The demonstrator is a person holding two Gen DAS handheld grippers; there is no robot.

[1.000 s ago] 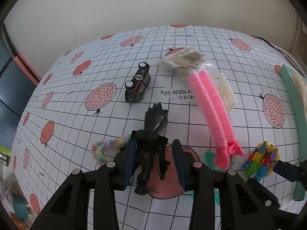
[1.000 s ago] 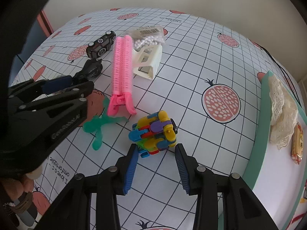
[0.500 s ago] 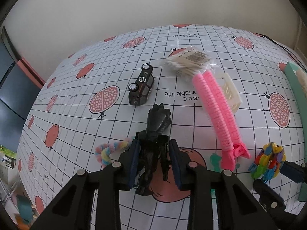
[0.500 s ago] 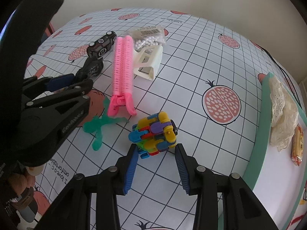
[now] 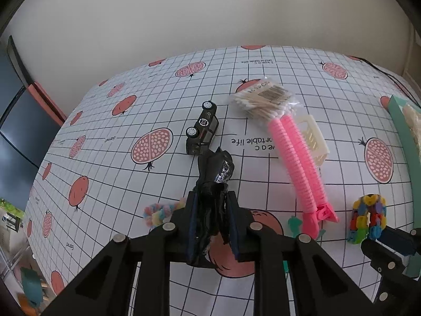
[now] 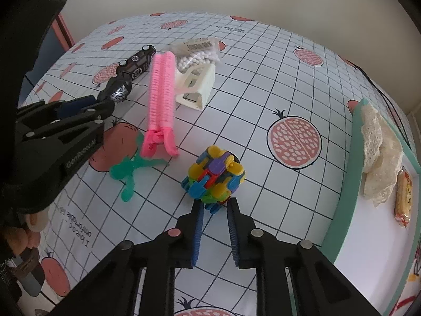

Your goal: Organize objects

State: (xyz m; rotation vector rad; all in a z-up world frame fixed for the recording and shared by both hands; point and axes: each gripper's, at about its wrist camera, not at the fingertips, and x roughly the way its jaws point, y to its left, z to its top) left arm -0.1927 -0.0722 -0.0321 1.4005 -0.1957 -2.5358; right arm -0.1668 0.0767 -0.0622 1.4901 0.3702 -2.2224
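The tablecloth (image 5: 263, 110) looks like smooth, faintly shiny vinyl. On it, the black figure (image 5: 214, 173) is glossy moulded plastic, as is the toy car (image 5: 202, 131) just beyond it. Beside the car, cotton swabs (image 5: 263, 100) (wooden sticks) lie in crinkly clear film. The pink hair clip (image 5: 300, 163) looks ribbed and foamy; the colourful block ball (image 6: 214, 177) is shiny plastic.

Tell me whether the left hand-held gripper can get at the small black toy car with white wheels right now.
Probably not: the left hand-held gripper is shut on a black toy figure, so its jaws are full. The small black toy car with white wheels lies just beyond it, with nothing else between.
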